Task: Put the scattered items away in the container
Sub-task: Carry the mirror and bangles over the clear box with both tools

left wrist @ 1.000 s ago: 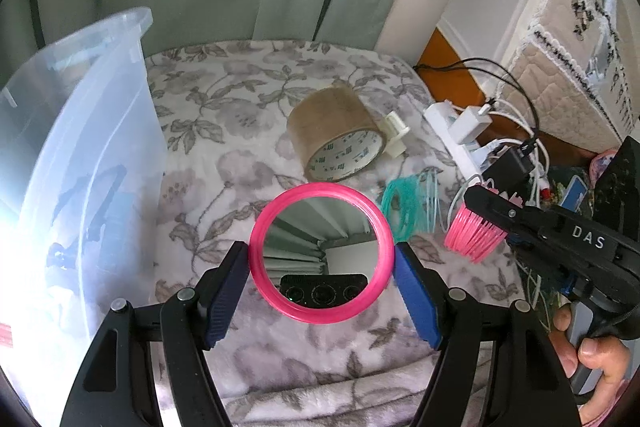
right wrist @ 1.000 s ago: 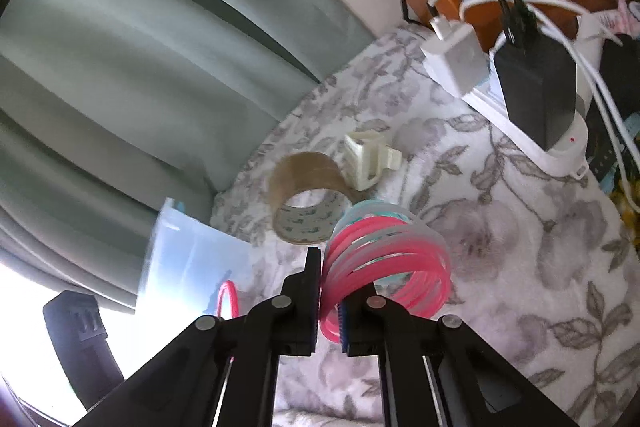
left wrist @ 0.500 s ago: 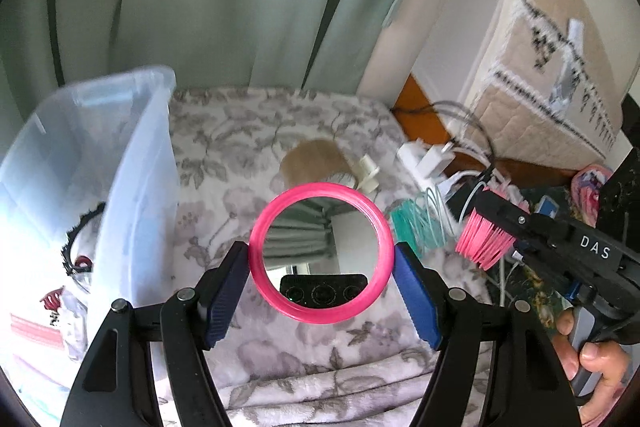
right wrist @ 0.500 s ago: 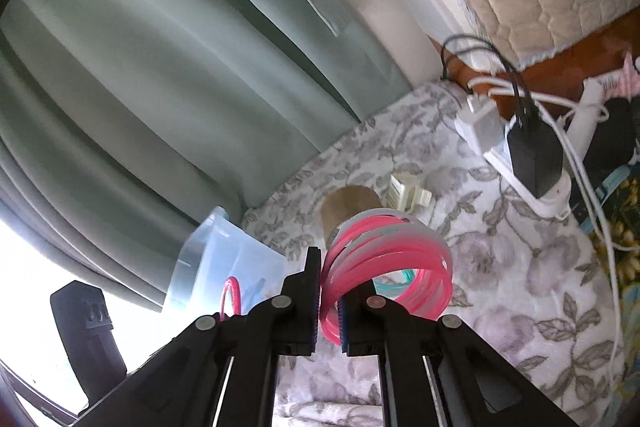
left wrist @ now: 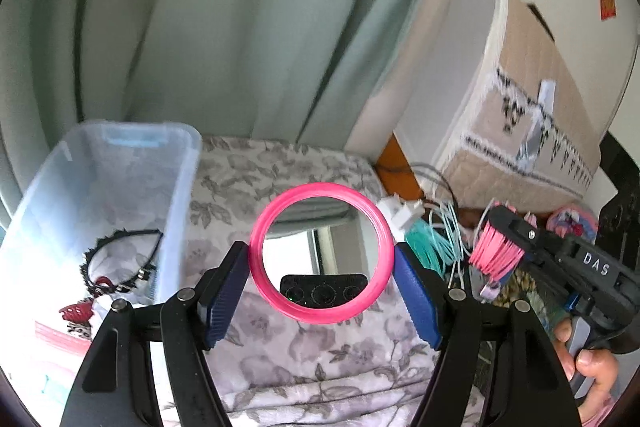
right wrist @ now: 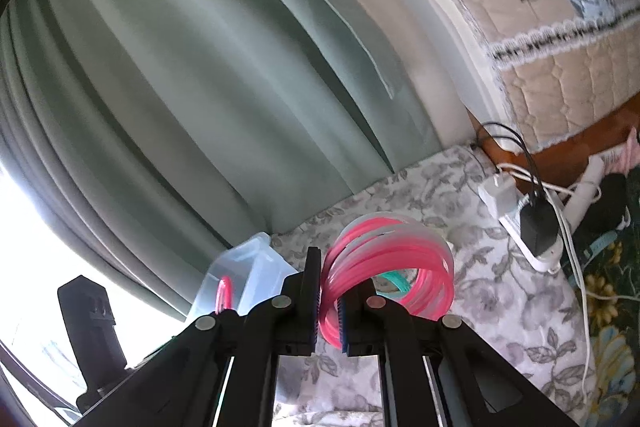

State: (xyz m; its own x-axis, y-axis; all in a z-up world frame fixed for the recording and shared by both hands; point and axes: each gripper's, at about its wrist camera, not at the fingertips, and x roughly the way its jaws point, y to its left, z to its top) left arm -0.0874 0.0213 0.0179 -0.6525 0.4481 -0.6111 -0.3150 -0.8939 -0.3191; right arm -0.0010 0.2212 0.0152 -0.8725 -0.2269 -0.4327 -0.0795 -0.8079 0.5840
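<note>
My left gripper (left wrist: 320, 269) is shut on a round pink-rimmed mirror (left wrist: 320, 253), its blue pads pressing the rim on both sides, held above the floral blanket (left wrist: 288, 351). A clear plastic bin (left wrist: 100, 195) stands to the left with a black headband (left wrist: 120, 259) and other small things inside. My right gripper (right wrist: 329, 297) is shut on a bundle of pink hair bands (right wrist: 392, 263); it also shows in the left wrist view (left wrist: 496, 251) at the right. A teal bundle of bands (left wrist: 428, 247) lies beside the mirror, also visible as a teal strip (right wrist: 394, 277) behind the pink bands.
Green curtains (left wrist: 240, 27) hang behind the bed. A power strip with chargers and cables (right wrist: 532, 223) sits at the right edge of the blanket. A quilted mattress (left wrist: 520, 99) leans against the wall. A hand (left wrist: 592, 371) grips the right tool.
Both grippers have risen with their loads, and the views have tilted up. The bin's inside now shows in the left wrist view. The tape roll has gone out of sight behind the mirror.
</note>
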